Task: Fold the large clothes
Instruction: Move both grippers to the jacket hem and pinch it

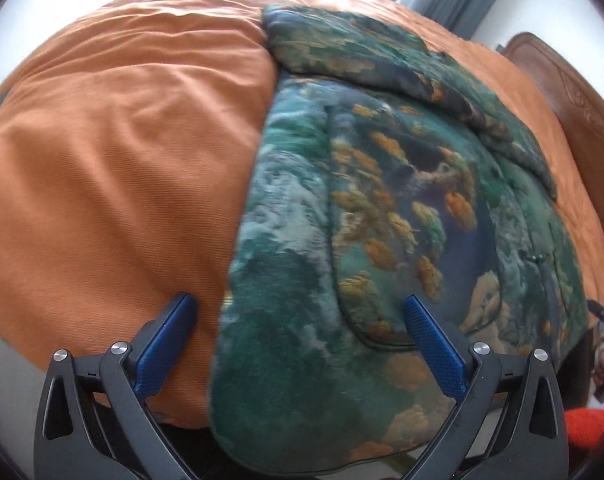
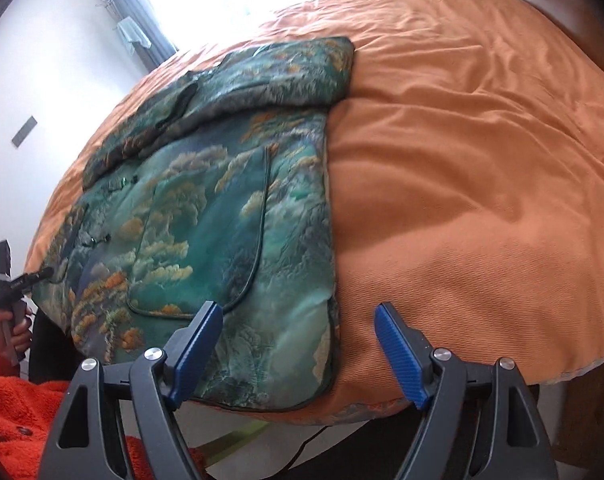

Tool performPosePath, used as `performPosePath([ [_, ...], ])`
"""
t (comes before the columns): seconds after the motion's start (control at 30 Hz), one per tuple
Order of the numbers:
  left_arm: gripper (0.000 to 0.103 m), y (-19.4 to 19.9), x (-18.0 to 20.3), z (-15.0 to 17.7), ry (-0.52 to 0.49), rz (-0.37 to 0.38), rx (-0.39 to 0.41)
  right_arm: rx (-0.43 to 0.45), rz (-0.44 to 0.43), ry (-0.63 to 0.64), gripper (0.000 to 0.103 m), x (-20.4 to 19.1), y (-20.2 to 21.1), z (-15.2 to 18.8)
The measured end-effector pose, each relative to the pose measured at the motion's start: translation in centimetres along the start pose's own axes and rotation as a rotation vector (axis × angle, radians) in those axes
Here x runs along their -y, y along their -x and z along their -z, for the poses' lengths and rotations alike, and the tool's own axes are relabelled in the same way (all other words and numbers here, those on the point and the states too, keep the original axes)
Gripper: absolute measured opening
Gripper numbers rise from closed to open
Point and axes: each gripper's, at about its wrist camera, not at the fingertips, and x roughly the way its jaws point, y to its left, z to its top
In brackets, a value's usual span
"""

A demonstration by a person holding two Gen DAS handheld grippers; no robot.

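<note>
Orange bedding [image 1: 114, 152] covers the bed in front of you, a finely ribbed cloth with soft creases, and on it lies one padded jacket [image 1: 382, 208], flat, in a woven green and teal landscape pattern with ochre tree clumps and dark piping round a curved pocket. One sleeve [image 1: 382, 64] is folded across its upper part, from 11 toward 3 o'clock in your left view. In that view the jacket fills the 12 to 5 o'clock side, its hem at the bed's near edge; in your right view it sits from 9 to 12 o'clock [image 2: 206, 208]. Your left gripper [image 1: 300, 320] hovers with jaws wide, two blue ribbed pads either side of the jacket's lower left corner, not closed on it. Your right gripper [image 2: 298, 324] is likewise wide, straddling the lower right corner. Beyond: one carved wooden headboard [image 1: 574, 92], grey-blue curtains [image 2: 142, 8] beside a bright window, white walls, and your fuzzy red sleeve [image 2: 6, 392] at 8 o'clock.
</note>
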Motion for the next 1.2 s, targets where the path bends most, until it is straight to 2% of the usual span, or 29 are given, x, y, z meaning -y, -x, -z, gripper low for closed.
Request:
performPosePath([
  [0.13, 0.103, -1.2, 1.1, 0.5, -0.051, 0.072, -0.041, -0.065, -0.093, 0.015, 0.081, -1.0, -2.2, 0.3],
  [0.23, 0.102, -1.7, 1.3, 0.5, -0.059, 0.071, -0.057, -0.088, -0.058, 0.09, 0.082, -2.0, -3.2, 0.6],
  [0.37, 0.102, -1.8, 1.8, 0.4, -0.062, 0.087, -0.091, -0.126, -0.035, 0.115, 0.082, -2.2, -3.9, 0.5],
  [0.47, 0.102, -2.0, 2.7, 0.4, -0.101, 0.066, -0.115, -0.152, 0.009, 0.162, 0.08, -2.9, -4.4, 0.5],
  [0.57, 0.099, -2.1, 3.5, 0.7, -0.13, 0.038, -0.129, -0.156, 0.006, 0.162, 0.082, -3.4, -4.5, 0.3],
  [0.6, 0.096, -2.1, 3.8, 0.7, -0.134, 0.031, -0.133, -0.157, 0.002, 0.153, 0.079, -3.4, -4.5, 0.3],
  [0.63, 0.089, -2.0, 4.0, 0.7, -0.139, 0.024, -0.137, -0.158, 0.0, 0.146, 0.074, -3.6, -4.4, 0.2],
  [0.67, 0.082, -1.9, 4.2, 0.7, -0.144, 0.016, -0.14, -0.155, 0.002, 0.142, 0.058, -3.9, -4.3, 0.1],
  [0.7, 0.079, -1.8, 4.4, 0.7, -0.148, 0.008, -0.141, -0.153, 0.005, 0.138, 0.047, -3.9, -4.1, 0.0],
  [0.73, 0.069, -1.7, 4.5, 0.7, -0.151, 0.002, -0.142, -0.153, 0.009, 0.133, 0.042, -3.8, -3.9, -0.2],
  [0.77, 0.057, -1.4, 4.6, 0.6, -0.153, -0.005, -0.143, -0.151, 0.012, 0.128, 0.032, -3.7, -3.6, -0.3],
  [0.8, 0.05, -1.3, 4.5, 0.5, -0.154, -0.008, -0.143, -0.147, 0.011, 0.125, 0.024, -3.7, -3.4, -0.4],
  [0.83, 0.038, -1.2, 4.7, 0.4, -0.153, -0.01, -0.143, -0.143, 0.006, 0.122, 0.021, -3.7, -3.1, -0.5],
  [0.87, 0.031, -1.0, 4.8, 0.3, -0.152, -0.014, -0.142, -0.139, -0.001, 0.122, 0.018, -3.8, -2.8, -0.6],
  [0.93, 0.026, -0.8, 4.9, 0.1, -0.153, -0.017, -0.138, -0.135, -0.002, 0.131, 0.017, -4.1, -2.7, -0.8],
  [1.03, 0.026, -1.0, 4.8, -0.1, -0.152, -0.018, -0.136, -0.14, 0.002, 0.133, 0.021, -4.3, -3.2, -0.9],
  [1.2, 0.032, -1.3, 3.7, 0.3, -0.13, -0.019, -0.141, -0.159, 0.017, 0.083, 0.043, -3.3, -4.5, -0.4],
])
